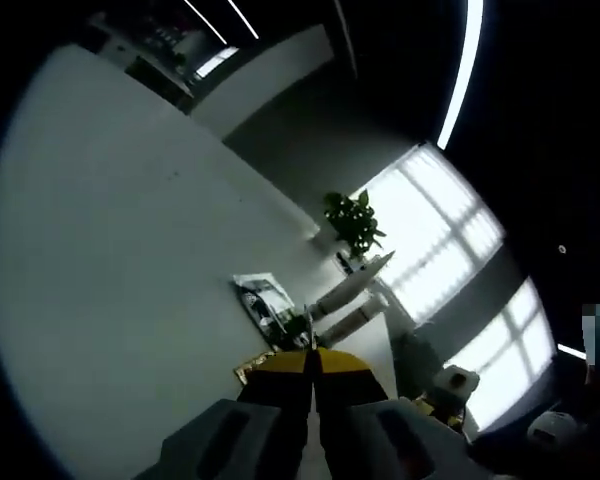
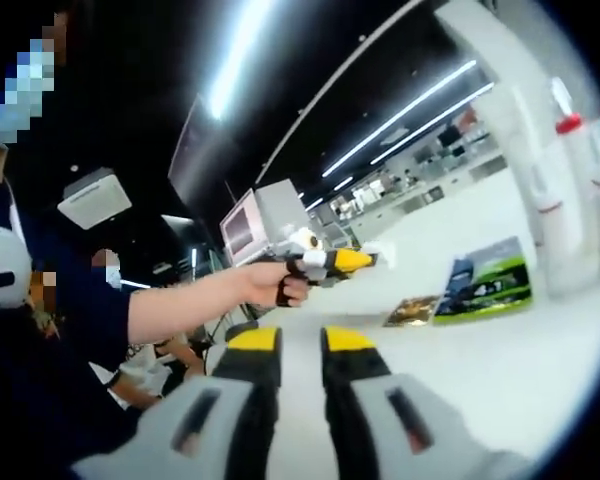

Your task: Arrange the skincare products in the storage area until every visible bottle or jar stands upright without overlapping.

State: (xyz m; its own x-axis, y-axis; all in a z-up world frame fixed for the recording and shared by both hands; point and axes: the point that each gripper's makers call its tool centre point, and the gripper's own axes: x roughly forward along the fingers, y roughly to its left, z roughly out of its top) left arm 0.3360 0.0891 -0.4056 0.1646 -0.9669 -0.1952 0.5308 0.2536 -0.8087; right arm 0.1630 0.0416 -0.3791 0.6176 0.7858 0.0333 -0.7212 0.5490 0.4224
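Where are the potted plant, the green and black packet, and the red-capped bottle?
potted plant [image 1: 354, 222], left gripper view, on its leaves.
green and black packet [image 2: 488, 281], right gripper view, on its printed face.
red-capped bottle [image 2: 592, 190], right gripper view, on its white body.

left gripper [image 1: 311, 372]: two grey jaw bodies with dark slots, black fingers capped by yellow tips, narrow dark seam between the tips.
right gripper [image 2: 302, 340]: light grey housings with dark elongated recesses, black fingers, yellow pads at the ends.
left gripper from the right gripper view [image 2: 325, 262]: yellow front, black and white midsection, white box behind.
hand [image 2: 270, 284]: wrapped on a black grip.
sleeve [image 2: 85, 310]: dark navy, short, ending above the elbow.
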